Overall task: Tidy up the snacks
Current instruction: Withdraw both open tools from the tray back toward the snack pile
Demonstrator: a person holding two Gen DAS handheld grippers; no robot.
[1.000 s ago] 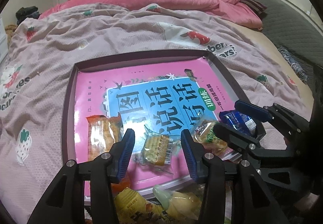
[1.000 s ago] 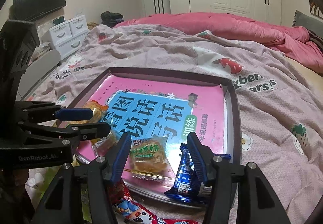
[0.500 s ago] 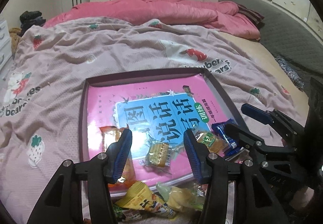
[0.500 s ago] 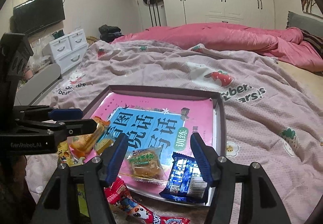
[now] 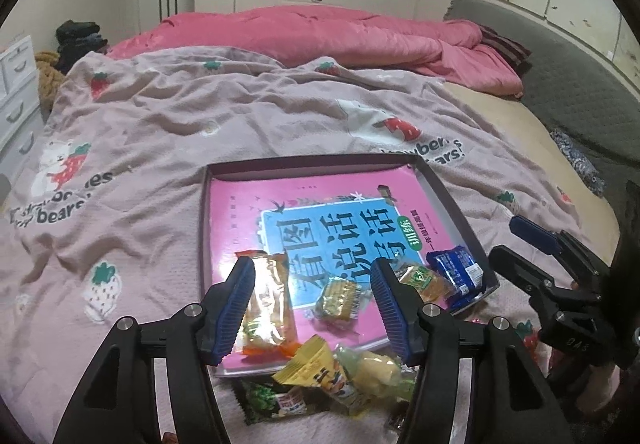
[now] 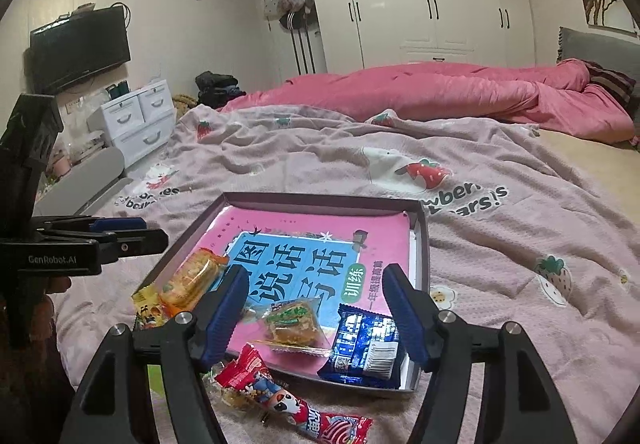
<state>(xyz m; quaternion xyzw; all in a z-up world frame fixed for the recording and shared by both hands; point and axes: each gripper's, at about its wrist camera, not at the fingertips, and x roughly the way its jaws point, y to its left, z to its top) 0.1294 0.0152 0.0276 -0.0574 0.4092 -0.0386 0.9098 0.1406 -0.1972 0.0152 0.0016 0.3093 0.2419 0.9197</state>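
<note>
While a shallow dark rectangular tray (image 6: 420,240) lined with a pink book lies on the bedspread, holding an orange packet (image 5: 266,304), a blue wrapper (image 6: 366,344) and a clear-wrapped biscuit (image 6: 294,322), the left gripper (image 5: 312,304) and right gripper (image 6: 316,314) hover above, jaws just opening, empty.
</note>
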